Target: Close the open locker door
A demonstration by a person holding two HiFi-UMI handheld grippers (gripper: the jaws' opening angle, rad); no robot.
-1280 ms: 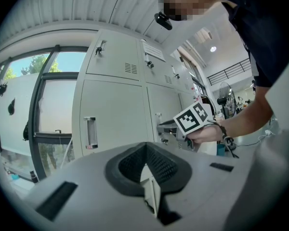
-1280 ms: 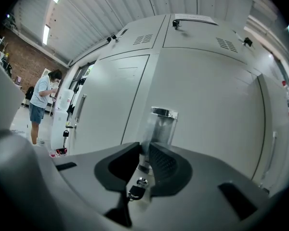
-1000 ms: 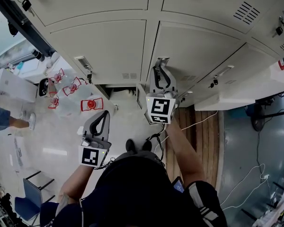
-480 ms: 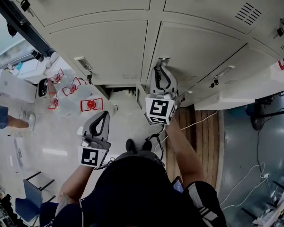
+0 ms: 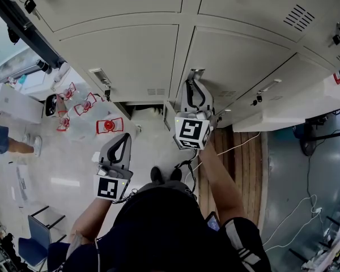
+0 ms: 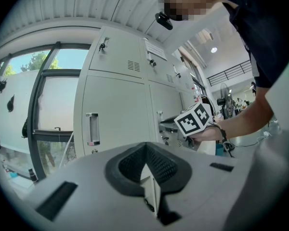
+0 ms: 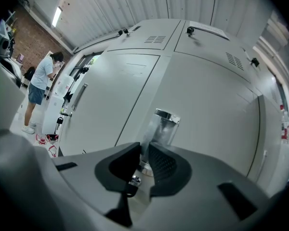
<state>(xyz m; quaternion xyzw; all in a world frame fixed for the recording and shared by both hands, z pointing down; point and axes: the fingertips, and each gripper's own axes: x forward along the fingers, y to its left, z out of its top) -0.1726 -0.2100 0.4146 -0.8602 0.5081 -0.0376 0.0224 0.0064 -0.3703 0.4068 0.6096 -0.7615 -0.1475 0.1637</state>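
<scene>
Door handle (image 7: 164,124) between right gripper (image 7: 144,150) jaws

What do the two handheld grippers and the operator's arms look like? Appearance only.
Both the left gripper and right gripper have light grey plastic bodies, black ribbed tongs and a white cube with black square markers. A black cable hangs below the right one. The person wears a black short-sleeved top with white sleeve stripes.
</scene>
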